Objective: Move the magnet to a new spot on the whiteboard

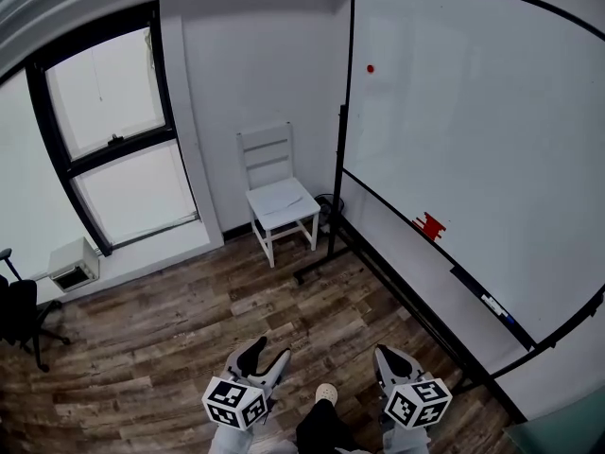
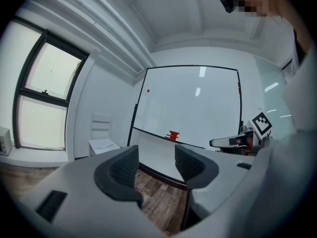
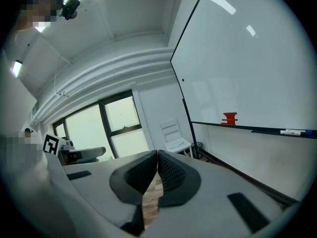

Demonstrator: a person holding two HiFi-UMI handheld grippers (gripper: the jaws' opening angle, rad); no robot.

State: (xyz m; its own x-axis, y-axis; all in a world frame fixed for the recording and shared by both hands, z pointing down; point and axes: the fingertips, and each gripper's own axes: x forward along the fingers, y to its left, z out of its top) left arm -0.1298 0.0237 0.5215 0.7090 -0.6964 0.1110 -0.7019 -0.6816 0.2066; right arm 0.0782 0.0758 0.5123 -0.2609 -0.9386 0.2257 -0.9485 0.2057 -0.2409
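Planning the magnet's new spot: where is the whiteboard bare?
Whiteboard is nearly all bare: everything right of and below the magnet, down to the tray. Crowded only on the tray: red object, markers.

My head view looks steeply down at the floor (image 1: 170, 339); both gripper views sit low, well back, and share the whiteboard (image 1: 473, 130) and chair (image 1: 280, 200) with it.
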